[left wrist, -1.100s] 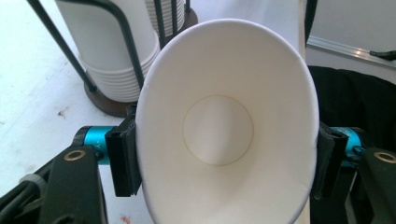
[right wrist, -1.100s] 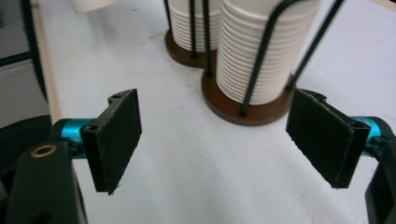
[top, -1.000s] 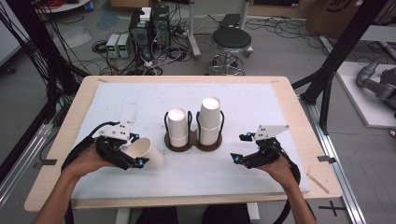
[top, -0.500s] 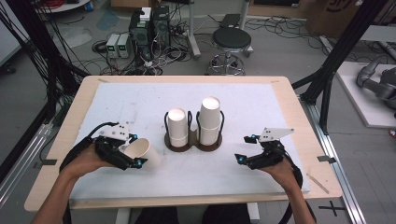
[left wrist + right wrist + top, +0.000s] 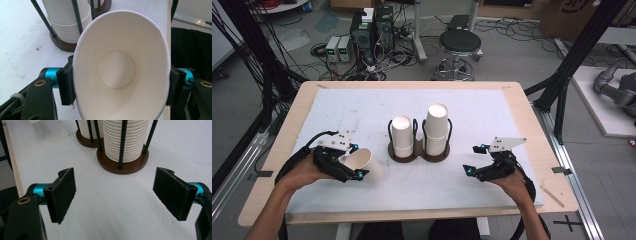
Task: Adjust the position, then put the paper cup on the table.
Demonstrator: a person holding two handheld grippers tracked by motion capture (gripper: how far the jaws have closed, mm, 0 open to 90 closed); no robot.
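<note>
My left gripper (image 5: 354,161) is shut on a white paper cup (image 5: 363,162) at the table's front left. In the left gripper view the cup (image 5: 120,72) lies on its side, mouth toward the camera, squeezed oval between the two black pads (image 5: 66,83). A brown two-post holder (image 5: 419,154) in the middle of the table carries two stacks of upside-down white cups, the left stack (image 5: 401,136) shorter than the right stack (image 5: 437,128). My right gripper (image 5: 476,160) is open at the front right, with nothing between its pads (image 5: 62,195), and faces the taller stack (image 5: 125,140).
A white mat (image 5: 362,105) covers the wooden table (image 5: 277,150). Black frame posts (image 5: 572,65) stand at both sides. Behind the table are a stool (image 5: 459,42), computer boxes and cables on the floor.
The right gripper has shifted slightly to the right along the front of the table. The left gripper and its cup have stayed put.
</note>
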